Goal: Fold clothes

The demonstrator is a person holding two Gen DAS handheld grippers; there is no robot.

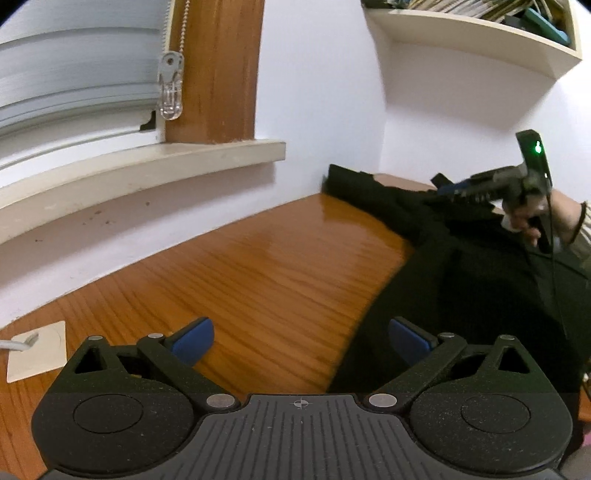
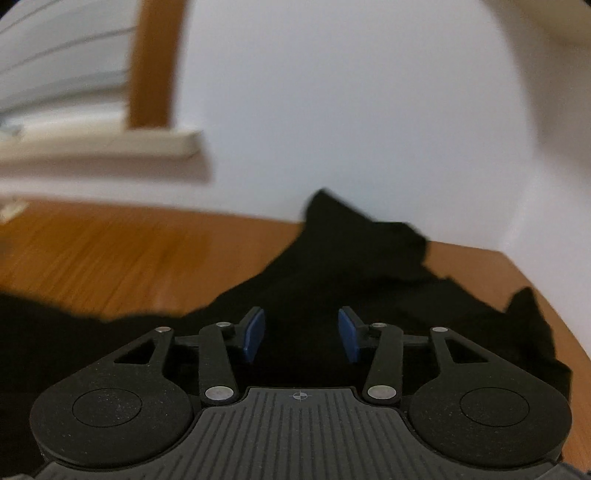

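While a black garment (image 1: 461, 280) lies spread over the right half of the left wrist view, the left gripper (image 1: 301, 338) is seen at the lower centre with its jaws wide apart and nothing between them. Its left blue pad (image 1: 194, 341) sits over bare wooden tabletop (image 1: 240, 266); its right blue pad (image 1: 408, 339) sits over the garment's dark edge, contact not discernible. At the right edge of that view, a hand (image 1: 528, 218) is seen gripping the right gripper's handle above the cloth, a green light showing on the device. A white square plate (image 1: 37, 350) with a cable is noted at the lower left, a window sill (image 1: 147, 166) with closed blinds at the upper left, and a shelf (image 1: 472, 33) holding books at the upper right.

In the right wrist view, blurred by motion, the right gripper (image 2: 301, 334) is recorded at the lower centre, jaws partly apart, its pads (image 2: 255, 334) clear of the fabric and nothing clamped. The garment (image 2: 351, 266) fills the middle and lower part of that frame, one point of it reaching toward the white wall (image 2: 351, 110) at centre, another lobe lying at the right edge of the table. Wood is visible at the left and the far right.
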